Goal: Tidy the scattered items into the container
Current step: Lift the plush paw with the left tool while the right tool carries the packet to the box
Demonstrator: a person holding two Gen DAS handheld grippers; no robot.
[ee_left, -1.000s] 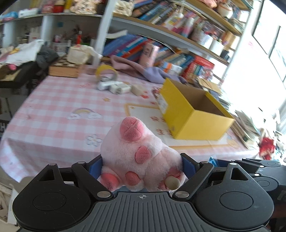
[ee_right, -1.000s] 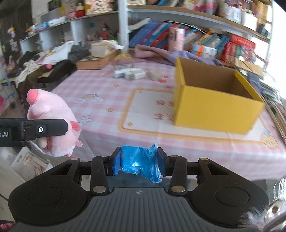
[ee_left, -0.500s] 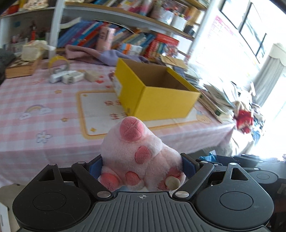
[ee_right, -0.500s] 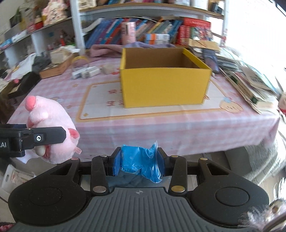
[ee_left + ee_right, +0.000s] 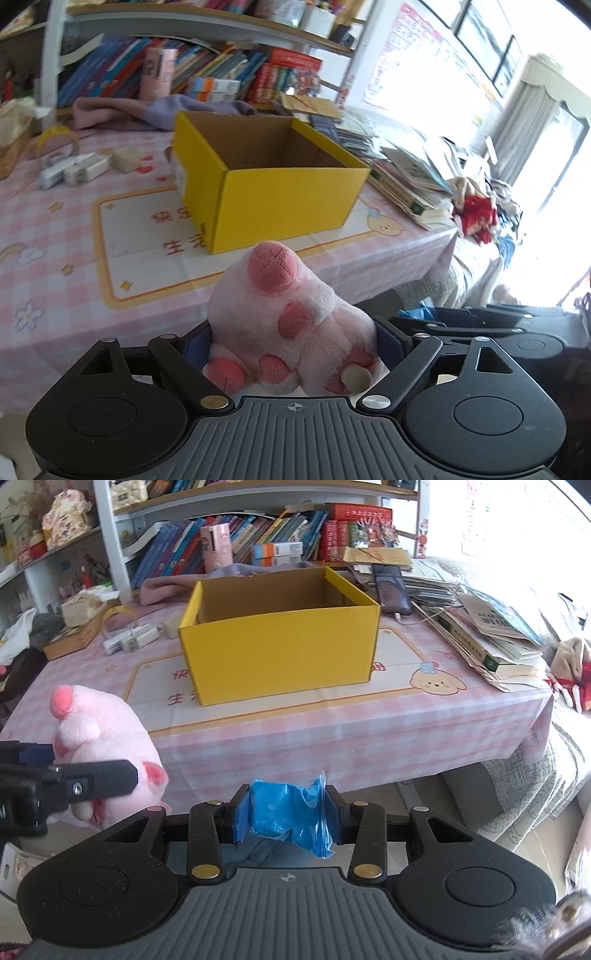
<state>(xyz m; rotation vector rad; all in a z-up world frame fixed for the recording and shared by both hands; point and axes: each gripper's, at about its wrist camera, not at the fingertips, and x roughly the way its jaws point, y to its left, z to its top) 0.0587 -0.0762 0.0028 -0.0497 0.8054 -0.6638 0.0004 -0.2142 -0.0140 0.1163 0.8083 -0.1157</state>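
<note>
A lived-in home room, likely a living room or a child's study corner. The table [image 5: 369,716] wears a pink checked cloth printed with rainbows, flowers and a cartoon puppy — household stuff, not workplace gear. Behind the table, white shelves [image 5: 110,554] are crammed with children's books [image 5: 258,531], boxes and soft toys. At the table's right end lies a loose heap of books and papers [image 5: 480,627]; beyond that end hangs a curtained window [image 5: 524,122] — bright daylight floods in.
</note>
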